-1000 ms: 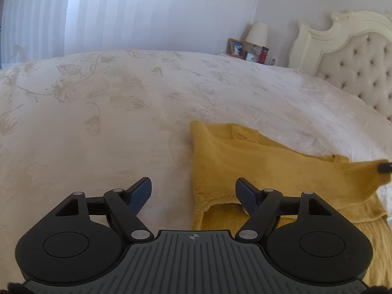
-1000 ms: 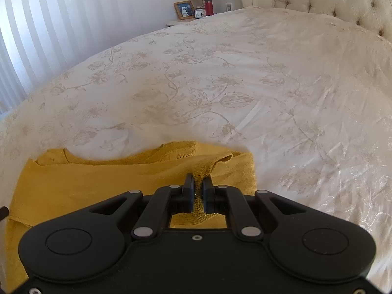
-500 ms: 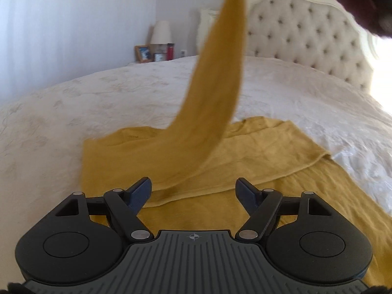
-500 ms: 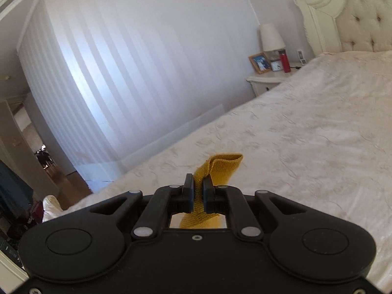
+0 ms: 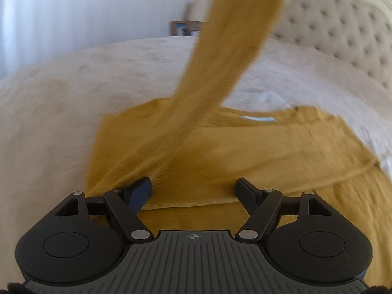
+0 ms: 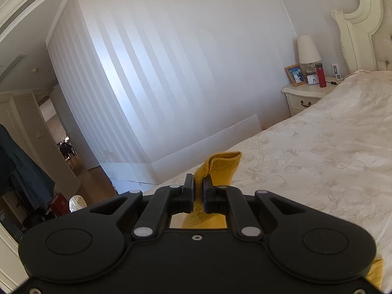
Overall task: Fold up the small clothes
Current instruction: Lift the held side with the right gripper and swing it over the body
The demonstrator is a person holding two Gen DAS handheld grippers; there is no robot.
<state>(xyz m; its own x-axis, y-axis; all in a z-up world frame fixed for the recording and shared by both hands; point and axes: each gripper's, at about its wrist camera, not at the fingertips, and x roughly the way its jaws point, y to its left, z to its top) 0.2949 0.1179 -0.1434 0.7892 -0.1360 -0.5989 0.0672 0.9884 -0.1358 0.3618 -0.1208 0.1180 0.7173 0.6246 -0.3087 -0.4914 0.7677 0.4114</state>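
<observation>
While the mustard sweater (image 5: 257, 152) lies spread across the cream floral bedspread (image 5: 61, 112), its sleeve (image 5: 235, 49) rises in a long strip toward the upper edge of the left view. The right tool (image 6: 198, 191) is pressed together, pinching the knitted cuff (image 6: 223, 164) above the bed. The left tool (image 5: 193, 191) hangs low over the garment's body, spread wide, with nothing gripped between its blue-padded fingers (image 5: 139, 191). A nightstand (image 6: 303, 95) stands beside the tufted headboard (image 5: 343, 39).
</observation>
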